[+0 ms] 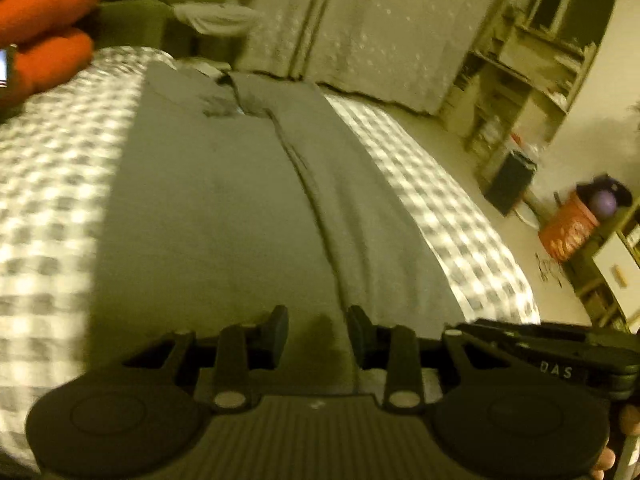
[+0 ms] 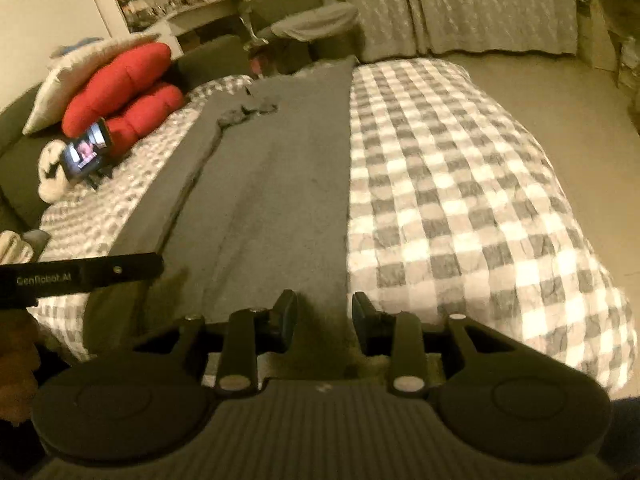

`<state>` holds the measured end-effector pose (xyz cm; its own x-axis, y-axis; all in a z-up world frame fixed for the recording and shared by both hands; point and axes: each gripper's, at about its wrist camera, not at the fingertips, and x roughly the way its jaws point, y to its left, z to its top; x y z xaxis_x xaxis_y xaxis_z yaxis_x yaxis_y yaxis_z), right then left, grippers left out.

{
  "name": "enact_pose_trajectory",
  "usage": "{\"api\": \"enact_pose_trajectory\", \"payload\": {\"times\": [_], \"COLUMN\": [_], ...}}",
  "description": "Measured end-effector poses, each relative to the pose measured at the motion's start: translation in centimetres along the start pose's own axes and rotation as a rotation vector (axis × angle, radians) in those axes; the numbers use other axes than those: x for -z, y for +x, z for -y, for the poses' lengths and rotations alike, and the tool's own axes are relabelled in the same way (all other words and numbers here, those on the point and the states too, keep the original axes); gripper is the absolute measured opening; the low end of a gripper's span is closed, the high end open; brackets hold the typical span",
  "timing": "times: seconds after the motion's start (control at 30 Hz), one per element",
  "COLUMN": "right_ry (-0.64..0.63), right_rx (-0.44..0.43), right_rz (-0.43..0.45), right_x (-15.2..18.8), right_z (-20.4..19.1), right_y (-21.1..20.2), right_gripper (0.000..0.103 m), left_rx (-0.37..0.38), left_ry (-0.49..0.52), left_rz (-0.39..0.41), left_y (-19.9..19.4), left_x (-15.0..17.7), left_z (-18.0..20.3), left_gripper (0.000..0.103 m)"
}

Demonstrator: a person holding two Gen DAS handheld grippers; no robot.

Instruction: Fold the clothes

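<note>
Checked bedspread (image 2: 460, 208) — only right wrist shows phone (image 2: 86, 154), perhaps lit.

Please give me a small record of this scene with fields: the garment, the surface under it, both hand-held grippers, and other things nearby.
garment: grey garment, spread flat, one long side folded over
surface: grey-and-white checked blanket
left hand-held gripper: at the garment's near edge, jaws apart, nothing pinched between them
right hand-held gripper: at the garment's near edge, jaws apart, nothing visibly clamped
nearby: red cushion, lit phone propped before it, orange container on the floor
image quality: blurred, dim
</note>
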<state>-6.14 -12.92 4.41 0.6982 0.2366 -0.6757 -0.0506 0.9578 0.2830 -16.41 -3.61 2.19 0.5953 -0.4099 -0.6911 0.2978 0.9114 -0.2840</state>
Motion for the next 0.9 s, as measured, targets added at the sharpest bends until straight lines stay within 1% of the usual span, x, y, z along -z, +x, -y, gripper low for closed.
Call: {"api": "enact_pose_trajectory", "payload": {"times": [0.03,0.07,0.1,0.2,0.27,0.3,0.33,0.37,0.43,0.5,0.57,0.63,0.73,0.8,0.87,0.9], "right_ry": [-0.001,0.008,0.019,0.053,0.06,0.052,0.043,0.034,0.017,0.052,0.093,0.118,0.115,0.094,0.092,0.095], "right_rx": [0.001,-0.006,-0.015,-0.054,-0.072,-0.071,-0.07,-0.069,-0.066,-0.066,-0.064,-0.065,-0.073,-0.067,-0.073,-0.077], "right_rz": [-0.004,-0.01,-0.017,-0.047,-0.066,-0.071,-0.076,-0.081,-0.091,-0.093,-0.086,-0.084,-0.093,-0.1,-0.101,-0.105], "right_x": [0.1,0.2,0.3,0.6,0.8,0.8,0.9,1.0,1.1,1.0,0.8,0.7,0.8,0.9,1.0,0.9], "right_z": [0.1,0.3,0.5,1.1,1.2,1.1,1.0,0.8,0.6,1.1,1.7,2.1,2.2,2.0,2.0,2.1], "right_y": [-0.1,-0.2,-0.2,-0.3,-0.3,-0.3,-0.2,-0.2,-0.1,0.0,-0.1,-0.2,-0.2,-0.1,-0.2,-0.1], "right_gripper": [0.037,0.04,0.042,0.042,0.042,0.04,0.033,0.03,0.03,0.03,0.03,0.032,0.032,0.032,0.032,0.032], "left_rx": [0.015,0.023,0.022,0.011,0.022,0.031,0.037,0.037,0.025,0.024,0.029,0.034,0.002,-0.021,-0.051,-0.064], "left_ry": [-0.001,-0.005,-0.013,-0.008,0.003,0.01,0.017,0.021,0.02,0.011,-0.003,-0.022,-0.005,0.021,0.028,0.027], "left_rz": [-0.012,-0.026,-0.042,-0.038,-0.038,-0.04,-0.043,-0.046,-0.046,-0.045,-0.045,-0.041,-0.049,-0.045,-0.056,-0.061], "left_y": [0.4,0.9,1.3,1.4,1.4,1.3,1.2,1.3,1.6,1.5,1.2,0.9,1.4,1.3,1.5,1.6], "left_x": [0.1,0.3,0.4,1.1,1.2,1.2,1.3,1.3,1.5,1.4,1.3,1.3,1.5,1.7,1.7,1.6], "left_z": [0.3,0.4,0.6,1.1,1.5,1.7,1.9,2.0,2.3,2.5,2.6,2.3,2.8,3.4,3.7,3.7], "left_gripper": [0.033,0.033,0.033,0.036,0.042,0.042,0.042,0.042,0.042,0.038,0.03,0.029,0.024,0.019,0.01,0.008]}}
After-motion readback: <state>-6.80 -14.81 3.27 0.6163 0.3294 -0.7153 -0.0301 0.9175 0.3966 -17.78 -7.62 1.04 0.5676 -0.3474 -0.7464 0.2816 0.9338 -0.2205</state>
